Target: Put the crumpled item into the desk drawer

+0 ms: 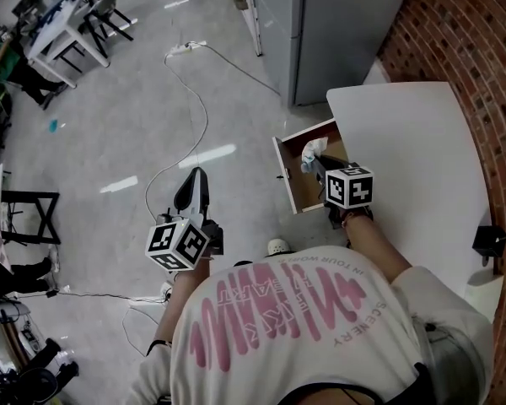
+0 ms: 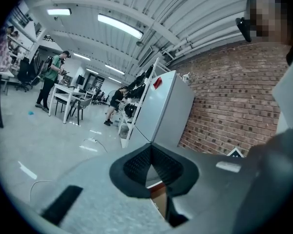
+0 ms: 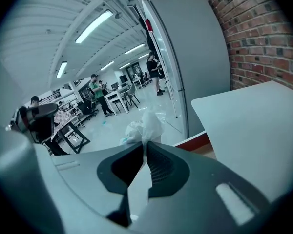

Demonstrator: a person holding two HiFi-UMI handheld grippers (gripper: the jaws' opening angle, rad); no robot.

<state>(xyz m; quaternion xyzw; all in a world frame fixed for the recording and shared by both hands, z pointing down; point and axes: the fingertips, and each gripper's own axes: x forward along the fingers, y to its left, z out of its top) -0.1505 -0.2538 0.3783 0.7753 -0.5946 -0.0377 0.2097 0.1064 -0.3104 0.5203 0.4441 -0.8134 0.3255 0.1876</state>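
Observation:
A white crumpled item (image 1: 314, 150) hangs over the open wooden drawer (image 1: 297, 191) at the left side of the white desk (image 1: 422, 150). My right gripper (image 1: 314, 164) is shut on it. In the right gripper view the crumpled item (image 3: 144, 126) sticks out past the tips of the right gripper (image 3: 144, 144), with the drawer's reddish edge (image 3: 199, 141) just below. My left gripper (image 1: 194, 189) hangs over the floor left of the drawer, shut, with nothing in it. In the left gripper view its tips (image 2: 150, 148) meet, and the drawer (image 2: 159, 200) shows beneath them.
A grey cabinet (image 1: 337, 24) stands behind the desk and a brick wall (image 1: 481, 49) runs along its right. A small black object (image 1: 489, 241) sits at the desk's right edge. A white cable (image 1: 194, 108) trails across the floor. Tables and chairs (image 1: 67, 32) stand far left.

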